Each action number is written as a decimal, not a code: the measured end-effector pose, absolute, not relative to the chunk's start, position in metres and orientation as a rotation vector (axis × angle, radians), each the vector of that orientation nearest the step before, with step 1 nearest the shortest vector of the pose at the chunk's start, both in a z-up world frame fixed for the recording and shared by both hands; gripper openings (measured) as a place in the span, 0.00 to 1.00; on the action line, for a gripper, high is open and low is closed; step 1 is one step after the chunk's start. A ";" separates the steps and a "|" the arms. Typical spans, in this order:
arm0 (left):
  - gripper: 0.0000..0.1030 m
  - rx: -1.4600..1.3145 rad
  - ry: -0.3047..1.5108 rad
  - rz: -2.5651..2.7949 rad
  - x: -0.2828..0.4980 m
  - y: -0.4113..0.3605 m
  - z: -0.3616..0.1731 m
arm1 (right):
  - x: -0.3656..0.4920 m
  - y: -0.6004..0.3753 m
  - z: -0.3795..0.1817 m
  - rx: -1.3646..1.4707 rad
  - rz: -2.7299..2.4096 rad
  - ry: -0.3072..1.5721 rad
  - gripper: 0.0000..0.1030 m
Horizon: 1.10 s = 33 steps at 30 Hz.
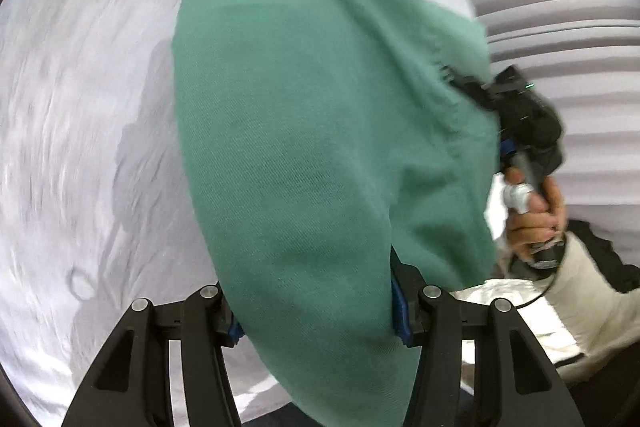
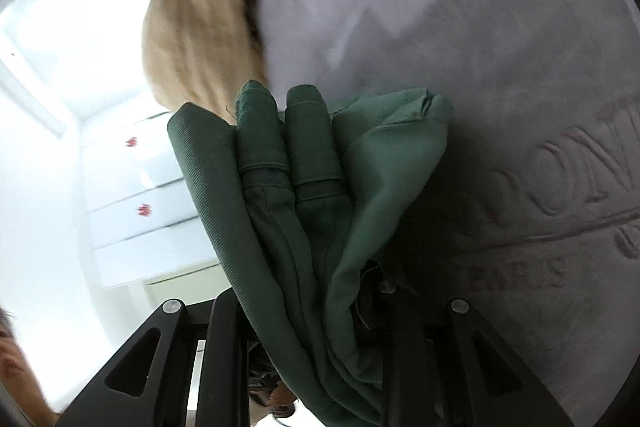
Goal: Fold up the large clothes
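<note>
A large green garment point(image 1: 320, 127) hangs lifted above the white sheet point(image 1: 80, 107) and fills the middle of the left wrist view. My left gripper point(image 1: 320, 323) is shut on its lower edge, and the blue pads point(image 1: 400, 315) press the cloth from both sides. My right gripper point(image 1: 472, 87) holds the garment's far edge at the right, gripped by a person's hand point(image 1: 536, 223). In the right wrist view the green garment point(image 2: 304, 167) is bunched in several folds between the fingers of my right gripper point(image 2: 316, 291). The cloth hides the fingertips.
A grey-white fabric with raised lettering point(image 2: 540, 187) lies to the right. A tan cloth point(image 2: 192, 27) hangs at the top, with white drawers point(image 2: 136, 195) behind. A ribbed white surface point(image 1: 560, 7) and a cream sleeve point(image 1: 592, 299) are at the right.
</note>
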<state>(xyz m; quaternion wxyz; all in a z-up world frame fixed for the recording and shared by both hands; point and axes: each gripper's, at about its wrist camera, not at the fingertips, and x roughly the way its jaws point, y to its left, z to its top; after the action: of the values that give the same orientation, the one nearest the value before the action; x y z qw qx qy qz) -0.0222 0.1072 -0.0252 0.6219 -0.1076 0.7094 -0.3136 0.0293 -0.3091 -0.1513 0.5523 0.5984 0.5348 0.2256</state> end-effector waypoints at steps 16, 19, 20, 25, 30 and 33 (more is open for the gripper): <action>0.57 -0.171 1.384 -0.529 0.026 0.119 0.036 | 0.051 -0.334 -0.074 0.837 0.281 1.278 0.16; 0.57 -0.155 1.356 -0.495 0.046 0.097 0.017 | 0.071 -0.331 -0.094 0.807 0.227 1.305 0.10; 0.57 -0.122 1.356 -0.471 0.053 0.092 0.009 | 0.075 -0.330 -0.104 0.813 0.210 1.320 0.10; 0.65 -0.050 1.374 -0.436 0.062 0.080 -0.013 | 0.072 -0.349 -0.140 0.922 0.194 1.361 0.10; 0.65 0.026 1.364 -0.432 0.040 0.093 0.019 | 0.049 -0.352 -0.084 0.812 0.205 1.362 0.14; 0.65 0.062 1.383 -0.510 0.009 0.102 0.047 | 0.028 -0.333 -0.045 0.780 0.338 1.348 0.15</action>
<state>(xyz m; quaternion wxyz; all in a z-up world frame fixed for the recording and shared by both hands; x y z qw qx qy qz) 0.0085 0.1018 0.0466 0.7401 0.0282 0.6304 -0.2325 0.0277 -0.3332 -0.0446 0.6989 0.3499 0.6050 0.1519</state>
